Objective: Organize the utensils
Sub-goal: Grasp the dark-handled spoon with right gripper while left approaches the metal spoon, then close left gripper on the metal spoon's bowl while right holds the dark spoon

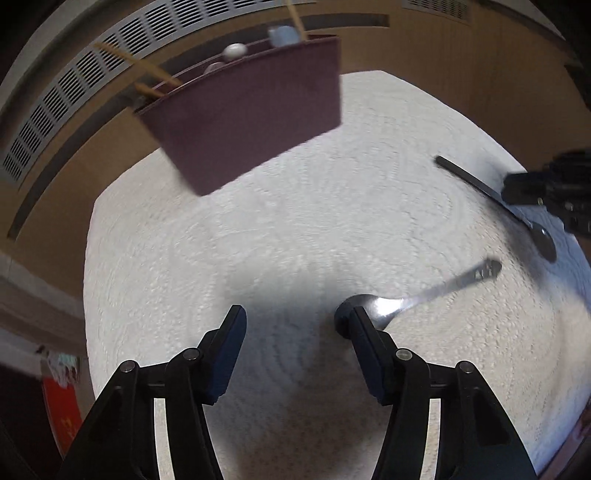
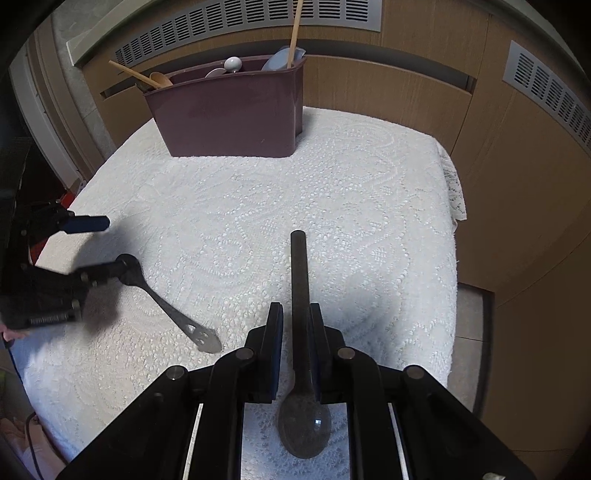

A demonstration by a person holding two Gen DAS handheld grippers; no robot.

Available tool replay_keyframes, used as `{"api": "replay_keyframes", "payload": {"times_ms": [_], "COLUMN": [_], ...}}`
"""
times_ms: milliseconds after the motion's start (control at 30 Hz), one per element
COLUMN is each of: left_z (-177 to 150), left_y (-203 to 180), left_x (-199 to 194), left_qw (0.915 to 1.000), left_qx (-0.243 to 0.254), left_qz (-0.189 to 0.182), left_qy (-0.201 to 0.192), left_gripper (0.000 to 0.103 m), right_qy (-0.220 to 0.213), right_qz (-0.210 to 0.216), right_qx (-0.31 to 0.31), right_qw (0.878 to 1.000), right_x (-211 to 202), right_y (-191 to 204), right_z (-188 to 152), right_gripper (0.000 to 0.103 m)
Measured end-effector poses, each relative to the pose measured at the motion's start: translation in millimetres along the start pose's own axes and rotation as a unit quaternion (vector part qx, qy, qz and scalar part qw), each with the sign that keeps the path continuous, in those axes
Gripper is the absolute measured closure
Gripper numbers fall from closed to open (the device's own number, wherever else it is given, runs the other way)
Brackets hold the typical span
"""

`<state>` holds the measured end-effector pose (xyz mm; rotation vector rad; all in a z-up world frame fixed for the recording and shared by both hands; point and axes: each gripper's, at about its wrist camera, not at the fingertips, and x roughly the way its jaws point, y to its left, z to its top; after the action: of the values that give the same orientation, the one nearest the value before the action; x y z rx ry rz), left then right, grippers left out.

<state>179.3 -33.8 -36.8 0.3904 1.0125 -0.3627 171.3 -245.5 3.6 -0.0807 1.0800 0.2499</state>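
A maroon utensil caddy [image 2: 229, 114] stands at the far side of the table, with wooden and white utensils sticking out; it also shows blurred in the left wrist view [image 1: 251, 118]. My right gripper [image 2: 297, 314] is shut on a dark spoon [image 2: 301, 332], handle pointing away, bowl near the camera. The same spoon shows in the left wrist view [image 1: 495, 199]. A silver spoon [image 2: 166, 302] lies on the cloth. My left gripper [image 1: 295, 317] is open, its right finger over the silver spoon's bowl [image 1: 373, 310].
A white lace cloth [image 2: 332, 192] covers the small table; its edges drop off on the right and far sides. Wooden panels with vent grilles [image 2: 258, 22] stand behind. A red object [image 1: 62, 413] lies low on the left.
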Motion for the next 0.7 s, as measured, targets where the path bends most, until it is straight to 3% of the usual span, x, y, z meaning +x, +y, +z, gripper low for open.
{"api": "replay_keyframes", "payload": {"times_ms": [100,167,300,567,700], "left_z": [1,-2,-3,8,4], "left_y": [6,-1,-24,-23,-32], "left_x": [-1,-8,-9,16,6], "left_qw": [0.9987,0.9964,0.9962,0.9938,0.9931], "left_qx": [-0.012,0.005,0.04,-0.013,-0.004], "left_qz": [-0.049,-0.084,-0.078,-0.109,-0.117], "left_qy": [0.001,-0.005,-0.004,0.015,0.012], "left_gripper": [0.044,0.044,0.044,0.044,0.044], "right_qy": [0.014,0.023,0.028,0.023,0.027], "right_qz": [0.006,0.006,-0.006,0.001,-0.005], "right_qx": [0.0,-0.003,-0.01,-0.01,-0.019], "right_qw": [1.0,1.0,1.0,1.0,0.999], "right_x": [9,16,24,20,21], "right_y": [1,2,6,4,3], "right_z": [3,5,8,5,5], "right_gripper": [0.084,0.077,0.076,0.071,0.071]}}
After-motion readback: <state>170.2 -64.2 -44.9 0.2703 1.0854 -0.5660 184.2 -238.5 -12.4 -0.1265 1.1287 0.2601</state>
